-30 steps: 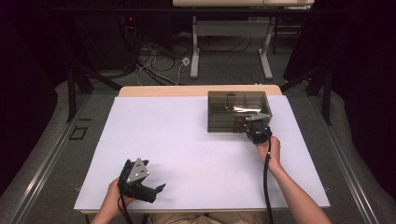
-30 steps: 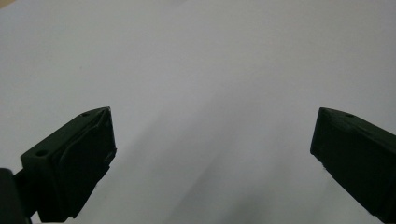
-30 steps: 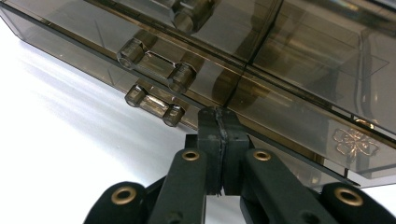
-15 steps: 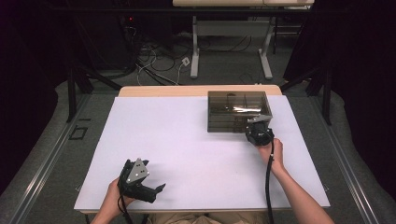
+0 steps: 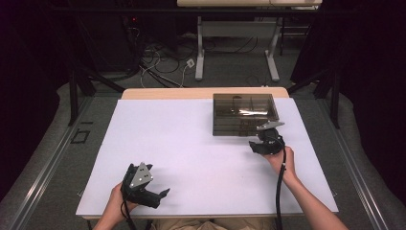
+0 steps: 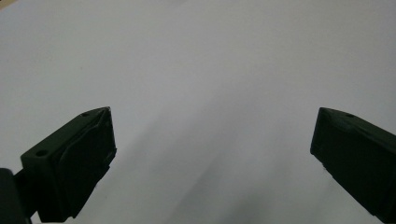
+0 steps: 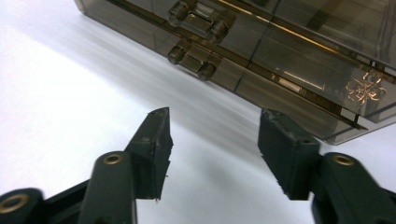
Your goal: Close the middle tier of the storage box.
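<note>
A smoky translucent plastic box (image 5: 244,114) with inner compartments and a closed lid stands at the back right of the white table (image 5: 182,148). My right gripper (image 5: 261,141) hovers just in front of its near wall, a short way off the box (image 7: 261,56). Its jaws have just been opening, and in the right gripper view the right gripper (image 7: 212,140) stands apart with nothing between its fingers, facing the box's clasp (image 7: 196,37). My left gripper (image 5: 160,194) rests near the table's front left, and the left gripper (image 6: 210,154) is wide open over bare white surface.
The table's wooden back edge (image 5: 201,92) runs behind the box. Beyond it on the floor are cables and the legs of another table (image 5: 201,57). Dark curtains close off both sides.
The right gripper has drawn slightly back from the box toward the person, and its jaws have parted. The left gripper has stayed put.
</note>
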